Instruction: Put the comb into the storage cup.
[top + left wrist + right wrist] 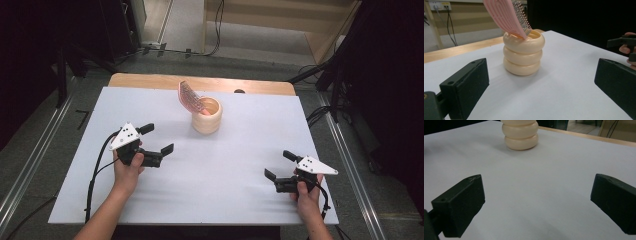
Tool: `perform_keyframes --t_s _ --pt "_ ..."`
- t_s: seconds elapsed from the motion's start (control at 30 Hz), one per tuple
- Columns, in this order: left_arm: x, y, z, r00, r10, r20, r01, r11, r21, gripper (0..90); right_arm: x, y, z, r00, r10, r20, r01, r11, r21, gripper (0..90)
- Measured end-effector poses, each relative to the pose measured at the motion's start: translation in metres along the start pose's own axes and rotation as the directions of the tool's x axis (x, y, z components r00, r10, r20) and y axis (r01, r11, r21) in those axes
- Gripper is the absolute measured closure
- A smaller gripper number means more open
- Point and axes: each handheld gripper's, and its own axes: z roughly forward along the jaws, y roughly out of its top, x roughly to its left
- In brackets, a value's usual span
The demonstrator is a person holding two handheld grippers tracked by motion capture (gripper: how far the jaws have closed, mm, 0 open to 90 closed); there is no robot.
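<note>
- Pink hairbrush (pixel 192 98) stands handle-down in the cream ringed cup (pixel 207 117), upper centre of high view; head leans toward upper left, bristles facing up-right.
- Left gripper (pixel 156 138) at left-centre of frame, jaws wide, empty, aimed at the cup; nearest to the work, so we judge it takes the reach.
- Right gripper (pixel 280 164) at lower right, jaws wide too, empty, well apart from the cup.
- In left gripper view the cup sits centre frame between our jaws, brush head (pixel 507 16) at top.
- To do it well: we come in higher, close on the flat brush head across its thin faces, not on bristles.
- Lift along the lean, else the cup probably tips; right gripper could steady the cup wall (pixel 520 135).
- White table (pixel 225 170) around the cup is free, approach is easy.
</note>
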Motion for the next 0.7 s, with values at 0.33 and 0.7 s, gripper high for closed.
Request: perform_keyframes --t_s 0.33,0.7 --pt "-0.002 -0.011 -0.017 0.9999 -0.004 -0.014 0.004 1.0 -0.004 0.0 0.0 0.0 0.0 1.0 0.002 0.0 -0.002 1.0 -0.002 0.0" --pt "0.0 -0.023 -0.033 0.999 0.009 -0.043 -0.008 0.9999 0.006 0.0 0.0 0.0 0.0 1.0 -0.002 0.002 0.002 1.0 -0.001 0.0"
